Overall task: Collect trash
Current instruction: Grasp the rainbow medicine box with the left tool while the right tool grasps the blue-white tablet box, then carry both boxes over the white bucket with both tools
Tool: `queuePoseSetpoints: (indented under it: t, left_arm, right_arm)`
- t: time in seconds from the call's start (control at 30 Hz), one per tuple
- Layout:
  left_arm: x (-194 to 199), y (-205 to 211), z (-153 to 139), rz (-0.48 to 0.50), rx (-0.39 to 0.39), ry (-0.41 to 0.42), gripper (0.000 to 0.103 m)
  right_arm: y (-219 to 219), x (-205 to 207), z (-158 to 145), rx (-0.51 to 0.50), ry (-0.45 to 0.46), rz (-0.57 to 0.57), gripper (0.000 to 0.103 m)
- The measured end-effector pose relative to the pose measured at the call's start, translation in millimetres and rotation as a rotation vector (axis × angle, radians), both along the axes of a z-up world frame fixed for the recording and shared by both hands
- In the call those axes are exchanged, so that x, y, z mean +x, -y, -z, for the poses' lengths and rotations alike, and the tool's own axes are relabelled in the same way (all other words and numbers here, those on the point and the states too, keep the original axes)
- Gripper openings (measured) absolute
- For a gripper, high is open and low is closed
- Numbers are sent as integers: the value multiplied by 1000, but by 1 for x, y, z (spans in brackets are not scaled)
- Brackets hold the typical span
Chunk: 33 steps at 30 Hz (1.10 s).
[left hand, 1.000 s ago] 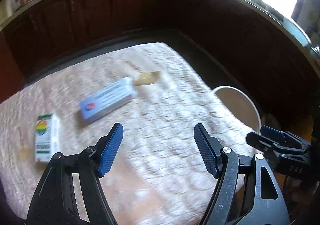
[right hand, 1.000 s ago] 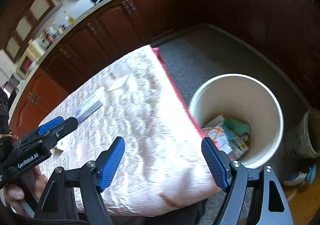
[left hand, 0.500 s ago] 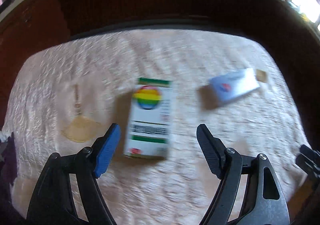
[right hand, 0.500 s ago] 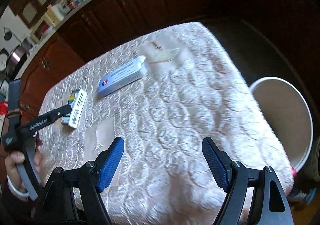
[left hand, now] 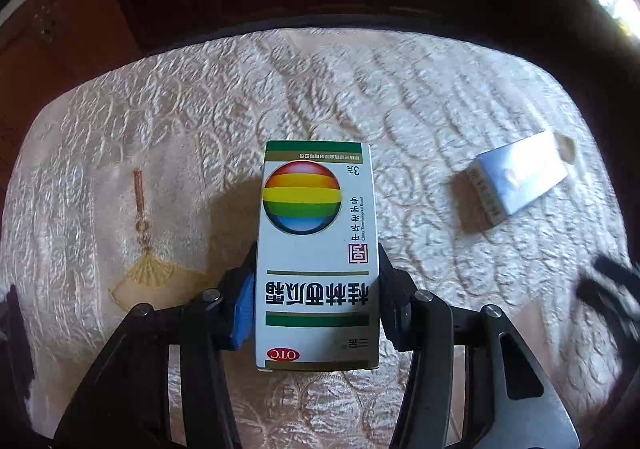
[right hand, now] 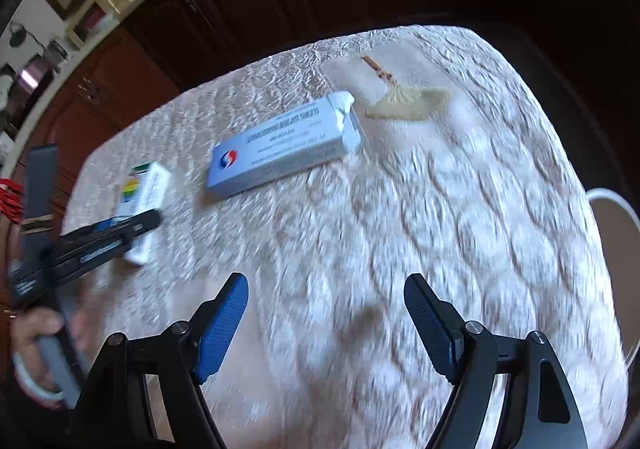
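Left wrist view: the left gripper [left hand: 318, 301], its jaws having just closed in, pinches the white medicine box [left hand: 318, 249] with the rainbow ball at frame centre, on the cream quilted tablecloth [left hand: 200, 109] — a pale blue box [left hand: 520, 177] lies at right.

Right wrist view: the right gripper [right hand: 326, 325] hangs spread and empty at the bottom; the blue box [right hand: 284, 145] sits upper centre, the medicine box [right hand: 144, 193] at left — the white bin's rim [right hand: 616, 201] at right edge.

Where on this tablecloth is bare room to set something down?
Bare cloth lies in front of the right gripper, between the blue box and the bin. It is crowded at the left edge, where the left gripper grips the white box.
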<state>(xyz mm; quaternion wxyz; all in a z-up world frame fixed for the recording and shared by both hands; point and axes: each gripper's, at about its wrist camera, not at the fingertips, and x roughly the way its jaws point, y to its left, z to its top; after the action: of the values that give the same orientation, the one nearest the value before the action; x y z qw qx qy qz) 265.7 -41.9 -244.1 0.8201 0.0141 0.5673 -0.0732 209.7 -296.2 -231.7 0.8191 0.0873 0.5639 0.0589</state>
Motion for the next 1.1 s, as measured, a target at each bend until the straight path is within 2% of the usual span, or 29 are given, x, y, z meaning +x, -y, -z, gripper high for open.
queuePoseSetpoints:
  t: [0.07, 0.17, 0.37, 0.5, 0.6, 0.67, 0.73, 0.8, 0.87, 0.93, 0.97, 1.0, 1.03, 1.1]
  left_arm:
    - [-6, -5, -10, 17, 5, 28, 49]
    - [-15, -15, -24, 28, -2, 61, 49]
    - [-26, -27, -41, 26, -14, 91, 49]
    - [-26, -30, -42, 15, -10, 95, 49]
    - [-25, -38, -41, 0, -22, 93, 49]
    - [-25, -42, -40, -6, -26, 92, 49]
    - [-25, -42, -38, -12, -25, 95, 49]
    - [-24, -43, -36, -22, -32, 90, 49]
    - [-25, -42, -35, -27, -38, 88, 49]
    - [-27, -40, -36, -25, -36, 93, 49]
    - [-30, -38, -38, -22, -34, 98, 49]
    - [-32, -35, -40, -16, -31, 105, 49]
    - [-35, -34, -42, -11, -27, 115, 49]
    - [-37, -29, -44, -9, -31, 124, 49]
  right_arm:
    - [-1, 13, 4, -43, 0, 5, 77]
    - [-1, 39, 10, -124, -7, 1, 66]
    - [-9, 102, 16, -283, 46, 0, 65]
    - [-26, 138, 22, -206, 61, -13, 65]
    - [-33, 143, 18, -173, 60, 7, 65]
    - [-32, 141, 11, -164, 75, 48, 70]
    - [-30, 135, 4, -68, 79, 96, 74]
    - [-34, 133, 3, 30, 61, 93, 76]
    - [-48, 135, 9, 39, 33, 60, 80]
    - [-70, 138, 23, -3, 1, 12, 80]
    - [-74, 138, 28, -6, -4, 2, 78]
    - [-77, 135, 32, -20, 4, -10, 67]
    - [-79, 132, 30, -37, 20, -19, 51]
    - [-77, 119, 26, -21, 26, -55, 51]
